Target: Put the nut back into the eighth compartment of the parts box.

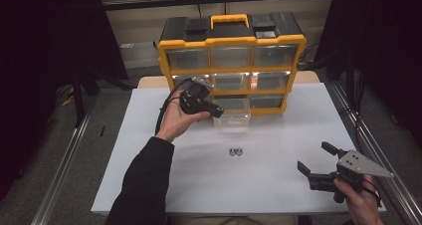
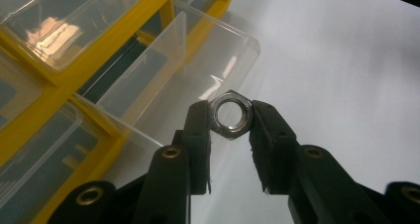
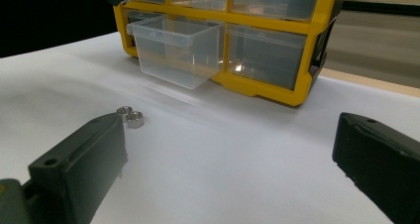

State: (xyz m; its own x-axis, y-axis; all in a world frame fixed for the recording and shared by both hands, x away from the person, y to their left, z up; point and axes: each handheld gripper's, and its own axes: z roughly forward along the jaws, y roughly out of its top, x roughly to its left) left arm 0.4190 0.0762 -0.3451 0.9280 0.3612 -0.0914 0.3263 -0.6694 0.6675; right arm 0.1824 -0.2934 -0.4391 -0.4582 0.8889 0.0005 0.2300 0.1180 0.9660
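Observation:
My left gripper (image 2: 231, 118) is shut on a steel hex nut (image 2: 231, 114), pinched by its flats between the two black jaws. It hovers just beside the pulled-out clear drawer (image 2: 198, 60) of the yellow parts cabinet (image 1: 231, 60). In the high view the left gripper (image 1: 217, 111) sits in the hand at the drawer (image 1: 232, 116), bottom row, middle. Two more nuts (image 1: 235, 152) lie together on the white table; the right gripper view has the nuts (image 3: 131, 116) left of centre. My right gripper (image 1: 314, 159) rests open near the table's front right corner, nothing between its jaws.
The cabinet stands at the back of the white table (image 1: 268, 185) with three rows of clear drawers, the others pushed in. A black cable (image 1: 164, 105) trails from the left gripper. Metal rails (image 1: 64, 160) run along both table sides.

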